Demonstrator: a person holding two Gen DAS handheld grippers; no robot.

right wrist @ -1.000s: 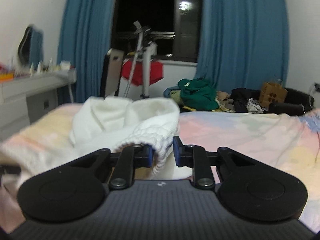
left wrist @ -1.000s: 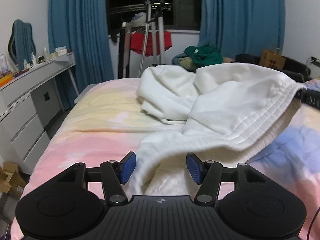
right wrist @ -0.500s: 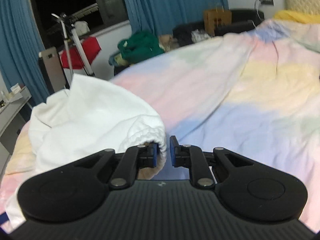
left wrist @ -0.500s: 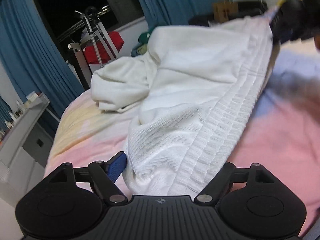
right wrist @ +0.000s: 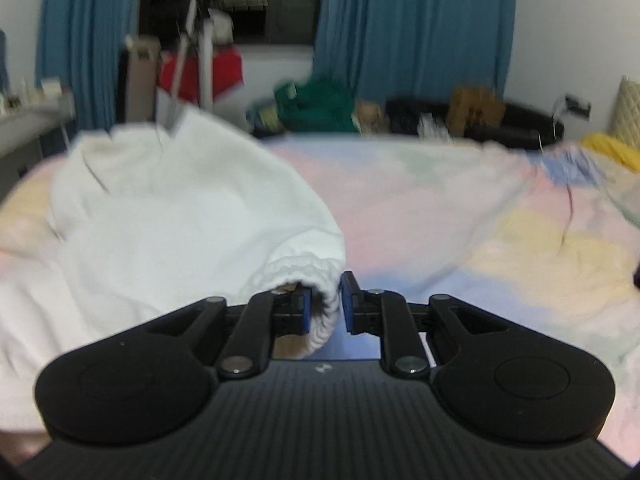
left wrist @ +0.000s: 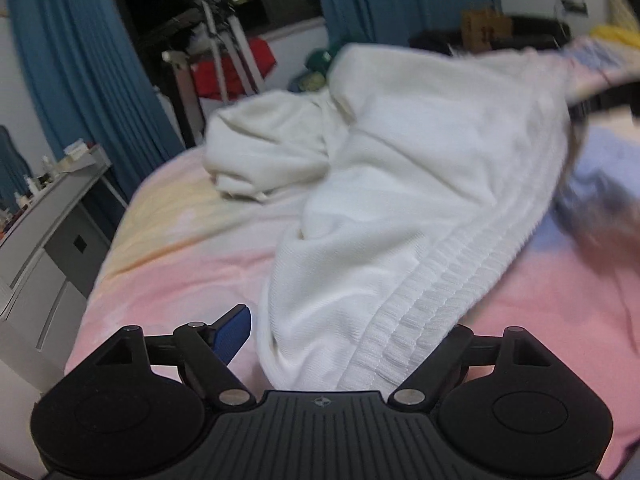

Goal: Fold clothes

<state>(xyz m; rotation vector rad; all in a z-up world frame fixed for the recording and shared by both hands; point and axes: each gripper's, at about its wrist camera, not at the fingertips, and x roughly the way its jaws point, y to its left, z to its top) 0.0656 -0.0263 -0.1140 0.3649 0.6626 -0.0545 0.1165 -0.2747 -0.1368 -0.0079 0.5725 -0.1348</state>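
Note:
A white knit garment (left wrist: 400, 200) with a ribbed hem lies bunched on the pastel bedspread (left wrist: 168, 264). My left gripper (left wrist: 344, 332) is open, and the ribbed hem lies between its jaws; the right pad is hidden under the cloth. My right gripper (right wrist: 324, 308) is shut on the ribbed edge of the same garment (right wrist: 168, 232) and holds it lifted off the bed (right wrist: 440, 216). The right gripper also shows at the far right of the left wrist view (left wrist: 600, 100), blurred.
A grey dresser (left wrist: 44, 232) stands to the left of the bed. Blue curtains (right wrist: 412, 24), a clothes rack with a red item (right wrist: 200, 68) and a pile of green clothes (right wrist: 320, 108) are beyond the bed's far edge. A yellow item (right wrist: 612, 152) lies at right.
Over the last second, my left gripper has moved forward so the ribbed hem now lies between its open jaws. My right gripper, still shut on the edge, has swung the cloth sideways.

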